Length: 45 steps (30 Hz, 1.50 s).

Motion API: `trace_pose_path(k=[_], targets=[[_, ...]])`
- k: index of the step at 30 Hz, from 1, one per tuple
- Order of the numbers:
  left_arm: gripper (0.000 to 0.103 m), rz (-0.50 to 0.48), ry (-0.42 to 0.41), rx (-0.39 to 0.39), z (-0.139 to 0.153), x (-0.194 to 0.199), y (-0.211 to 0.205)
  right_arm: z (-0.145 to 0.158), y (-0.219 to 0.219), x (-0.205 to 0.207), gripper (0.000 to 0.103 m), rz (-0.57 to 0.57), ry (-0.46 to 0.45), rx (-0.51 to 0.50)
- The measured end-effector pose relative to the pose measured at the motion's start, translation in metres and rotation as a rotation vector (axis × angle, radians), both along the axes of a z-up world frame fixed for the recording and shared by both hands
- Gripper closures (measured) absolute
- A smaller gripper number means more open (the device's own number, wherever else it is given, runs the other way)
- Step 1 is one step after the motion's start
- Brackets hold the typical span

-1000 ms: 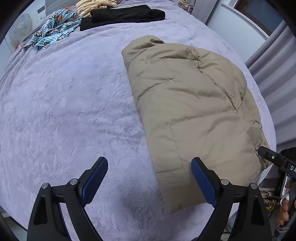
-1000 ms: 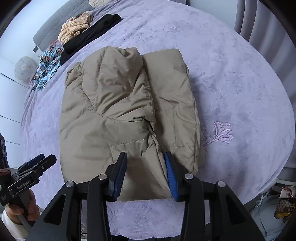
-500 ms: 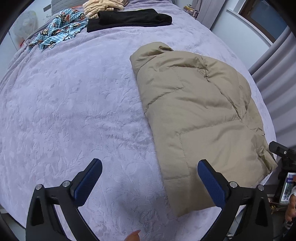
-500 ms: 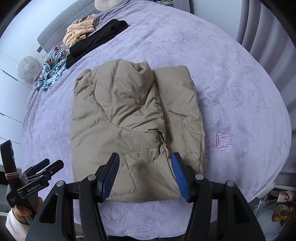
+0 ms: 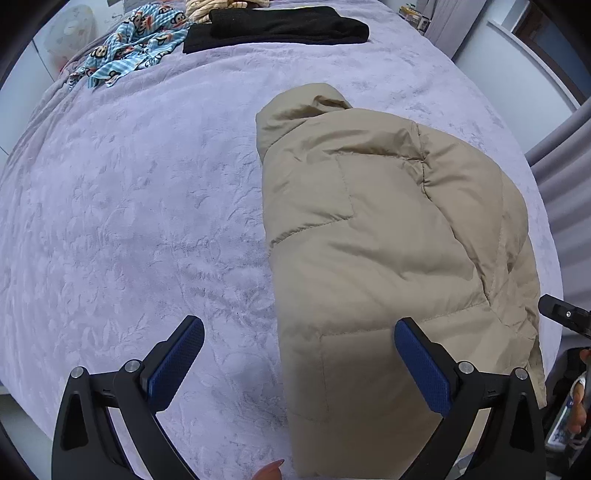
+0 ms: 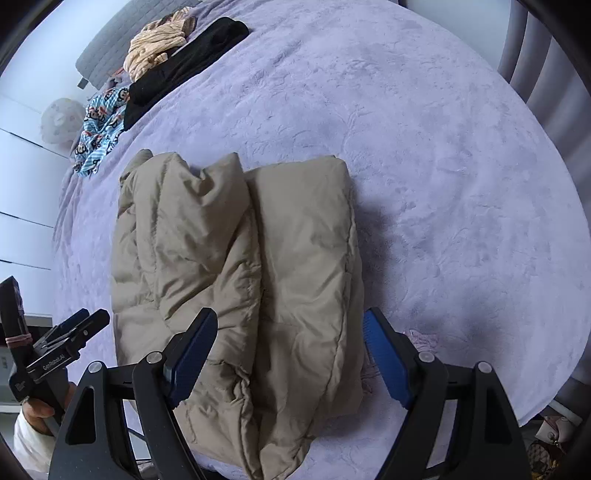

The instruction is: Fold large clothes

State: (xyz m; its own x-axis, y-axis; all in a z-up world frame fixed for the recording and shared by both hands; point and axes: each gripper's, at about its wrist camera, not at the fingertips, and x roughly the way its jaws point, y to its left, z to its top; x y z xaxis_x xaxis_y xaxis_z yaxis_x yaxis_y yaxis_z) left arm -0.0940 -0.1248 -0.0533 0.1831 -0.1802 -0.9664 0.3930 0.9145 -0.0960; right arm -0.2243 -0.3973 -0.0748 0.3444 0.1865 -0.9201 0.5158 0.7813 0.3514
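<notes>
A tan puffer jacket (image 5: 384, 251) lies folded lengthwise on the lilac bedspread (image 5: 140, 206), near the bed's near edge. In the right wrist view the jacket (image 6: 236, 280) shows two side panels folded in, meeting along a middle seam. My left gripper (image 5: 299, 362) is open and empty, hovering over the jacket's near left edge. My right gripper (image 6: 291, 354) is open and empty, its jaws straddling the jacket's near end. The left gripper also shows at the left of the right wrist view (image 6: 70, 332).
Folded black clothes (image 5: 277, 27), a cream garment (image 6: 155, 48) and a blue monkey-print cloth (image 5: 129, 48) lie at the bed's far side. Grey curtains (image 6: 546, 70) hang beyond the bed's right edge. A bag (image 6: 550, 439) sits on the floor.
My right gripper has opened wide and moved in lower over the jacket's near end. My left gripper stayed open and moved closer over the jacket's left edge.
</notes>
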Motion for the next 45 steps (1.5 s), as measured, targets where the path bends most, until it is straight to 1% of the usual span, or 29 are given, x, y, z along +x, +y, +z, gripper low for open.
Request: trace_pose_path(k=[4,8,15,19,20,22,25,26,30,32,33,34,36,38,42,45], targets=[[0.0,0.011,0.009,0.024,-0.004,0.001,-0.005,-0.011,-0.015,0.005,0.018,0.022,0.001,0.038],[0.0,0.011,0.025,0.025,-0.009,0.004,-0.009,-0.02,-0.026,0.01,0.018,0.021,-0.009,0.079],[0.0,0.047,0.079,-0.046,-0.016,0.017,-0.005,-0.037,-0.042,0.01,0.018,0.009,-0.009,0.141],[0.0,0.045,0.119,-0.103,-0.023,0.026,-0.001,-0.048,-0.053,0.009,0.018,-0.014,-0.015,0.196],[0.0,0.04,0.138,-0.129,-0.026,0.029,0.001,-0.051,-0.056,0.009,0.018,-0.019,-0.022,0.218],[0.0,0.033,0.192,-0.208,-0.033,0.036,0.005,-0.06,-0.06,0.011,0.018,-0.019,-0.033,0.266],[0.0,0.049,0.332,-0.377,-0.056,0.05,0.018,-0.076,-0.064,0.015,0.017,-0.015,-0.046,0.35],[0.0,0.058,0.364,-0.417,-0.063,0.053,0.021,-0.082,-0.065,0.017,0.017,-0.015,-0.049,0.379],[0.0,0.082,0.454,-0.543,-0.09,0.066,0.03,-0.105,-0.066,0.028,0.017,-0.013,-0.082,0.502],[0.0,0.096,0.489,-0.602,-0.101,0.07,0.033,-0.111,-0.064,0.034,0.017,-0.011,-0.125,0.584],[0.0,0.101,0.501,-0.626,-0.104,0.072,0.035,-0.112,-0.063,0.037,0.006,-0.009,-0.157,0.621],[0.0,0.104,0.512,-0.648,-0.108,0.073,0.035,-0.11,-0.062,0.039,0.0,-0.003,-0.192,0.65],[0.0,0.1,0.529,-0.67,-0.114,0.076,0.036,-0.104,-0.059,0.044,0.0,0.009,-0.254,0.68],[0.0,0.088,0.547,-0.664,-0.119,0.079,0.034,-0.101,-0.054,0.051,0.0,0.043,-0.246,0.67],[0.0,0.048,0.562,-0.658,-0.125,0.083,0.023,-0.101,-0.037,0.071,0.0,0.156,-0.156,0.578],[0.0,0.062,0.578,-0.653,-0.13,0.079,0.018,-0.106,-0.023,0.089,0.0,0.205,-0.09,0.514]])
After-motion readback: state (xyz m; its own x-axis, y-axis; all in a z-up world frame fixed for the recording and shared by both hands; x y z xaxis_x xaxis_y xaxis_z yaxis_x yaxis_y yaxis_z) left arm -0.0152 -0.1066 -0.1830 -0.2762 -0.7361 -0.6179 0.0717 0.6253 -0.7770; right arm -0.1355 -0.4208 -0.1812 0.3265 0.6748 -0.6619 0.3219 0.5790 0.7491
